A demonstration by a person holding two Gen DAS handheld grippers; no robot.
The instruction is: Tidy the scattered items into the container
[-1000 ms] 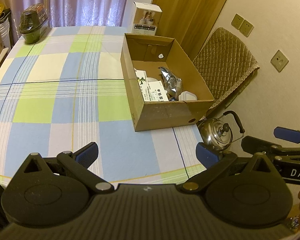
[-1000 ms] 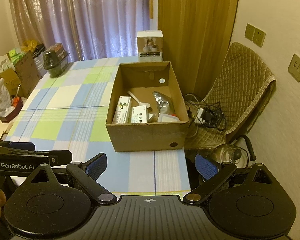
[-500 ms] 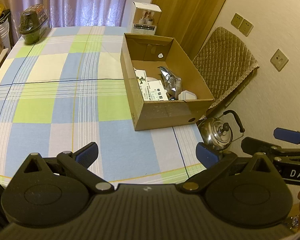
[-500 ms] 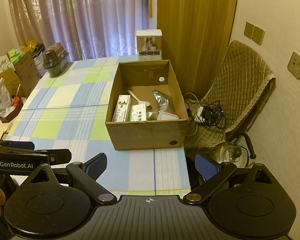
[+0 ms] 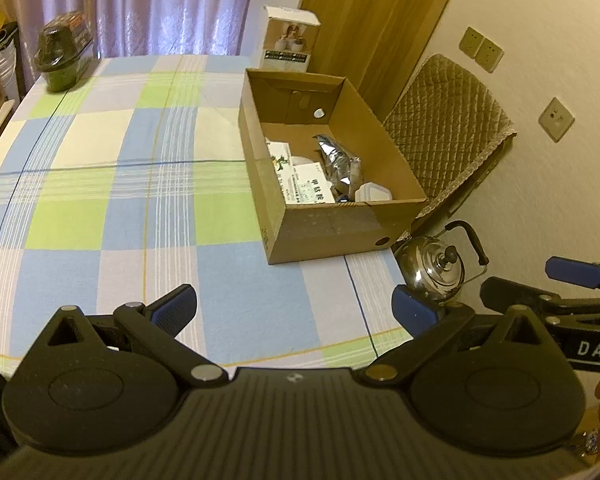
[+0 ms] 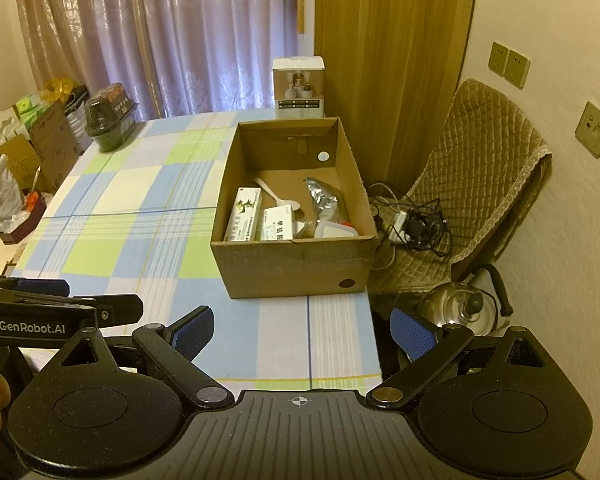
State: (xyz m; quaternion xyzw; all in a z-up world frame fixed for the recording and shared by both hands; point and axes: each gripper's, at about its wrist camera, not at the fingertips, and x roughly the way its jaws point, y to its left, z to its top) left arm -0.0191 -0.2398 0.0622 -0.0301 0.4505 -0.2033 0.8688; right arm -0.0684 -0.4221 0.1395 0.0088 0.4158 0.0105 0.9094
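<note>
An open cardboard box (image 5: 332, 236) (image 6: 292, 268) stands at the right edge of the checked tablecloth (image 5: 112, 184) (image 6: 132, 208). Inside lie two white medicine cartons (image 6: 246, 216), a white plastic spoon (image 6: 276, 198), a silver foil pouch (image 5: 334, 158) (image 6: 324, 196) and a clear lidded tub (image 5: 374, 192) (image 6: 336, 232). My left gripper (image 5: 294, 308) hovers open over the near table edge with nothing between its fingers. My right gripper (image 6: 302, 332) is open too, empty, just right of the left one and short of the box.
A dark lidded food container (image 5: 60, 56) (image 6: 108, 120) sits at the table's far left corner; a white product box (image 5: 290, 42) (image 6: 298, 86) stands behind the cardboard box. Right of the table are a quilted chair (image 6: 480, 184), tangled cables (image 6: 412, 220) and a steel kettle (image 5: 436, 270) (image 6: 464, 308) on the floor.
Both grippers stay open and empty. The right wrist view has drawn slightly back and up from the box; the left view is almost unchanged.
</note>
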